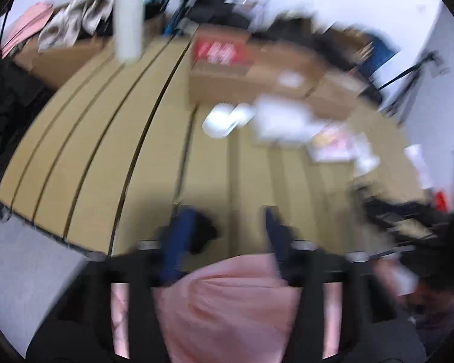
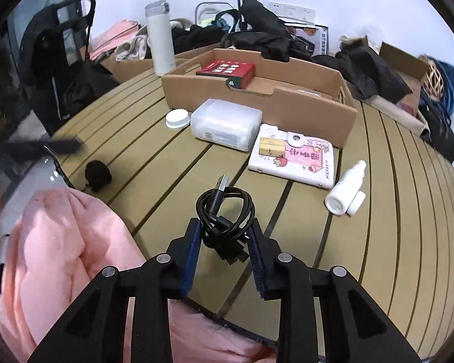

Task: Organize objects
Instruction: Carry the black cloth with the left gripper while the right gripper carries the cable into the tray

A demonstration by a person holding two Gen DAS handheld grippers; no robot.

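My right gripper (image 2: 225,230) is shut on a coiled black USB cable (image 2: 225,208), held just above the slatted table (image 2: 378,211). A cardboard tray (image 2: 287,96) at the back holds a red box (image 2: 227,71). In front of it lie a clear plastic box (image 2: 225,124), a white lid (image 2: 177,118), a white pink-printed case (image 2: 296,158) with a wooden block (image 2: 271,146) on it, and a white bottle (image 2: 346,189). A black fuzzy ball (image 2: 97,174) lies left. The left wrist view is blurred; my left gripper (image 1: 227,220) is open, with a dark thing (image 1: 202,230) by its left finger.
A tall white flask (image 2: 160,36) stands at the table's back left. Pink cloth (image 2: 63,248) lies below the near table edge. Dark clothes and bags (image 2: 257,39) pile up behind the tray. An open carton (image 2: 405,90) stands at the back right.
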